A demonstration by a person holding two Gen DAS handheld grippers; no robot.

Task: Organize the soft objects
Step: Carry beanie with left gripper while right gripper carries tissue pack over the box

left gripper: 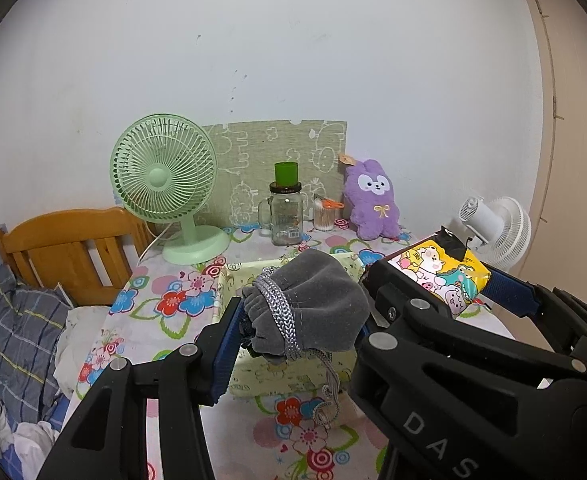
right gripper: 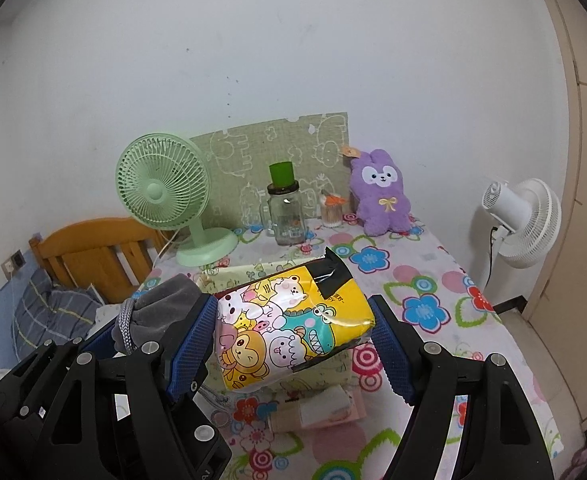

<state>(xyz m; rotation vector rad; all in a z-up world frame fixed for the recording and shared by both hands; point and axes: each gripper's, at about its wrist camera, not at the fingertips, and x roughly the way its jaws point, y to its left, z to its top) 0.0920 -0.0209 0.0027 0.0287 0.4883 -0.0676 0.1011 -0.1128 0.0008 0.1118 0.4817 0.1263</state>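
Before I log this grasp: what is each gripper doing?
Left gripper: shut on the grey pouch.
Right gripper: shut on the tissue pack.

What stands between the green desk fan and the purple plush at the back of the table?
A glass mug jar with a green cup on its lid, then a small cotton-swab container. Both wrist views show it.

I get flat, even indoor light in both wrist views, fairly bright, with no single source I can pick out and only soft, faint shadows under things. The white wall (left gripper: pixel 293 60) reads slightly grey-blue. Glare streaks the plastic wrap of the yellow tissue pack (right gripper: pixel 293 320). Fisheye bending is strong: the door frame (left gripper: pixel 549 112) bows, and black vignette cuts off every corner. Focus holds sharp from near to far, though the green fan (left gripper: pixel 163 178) shows slight colour fringing.
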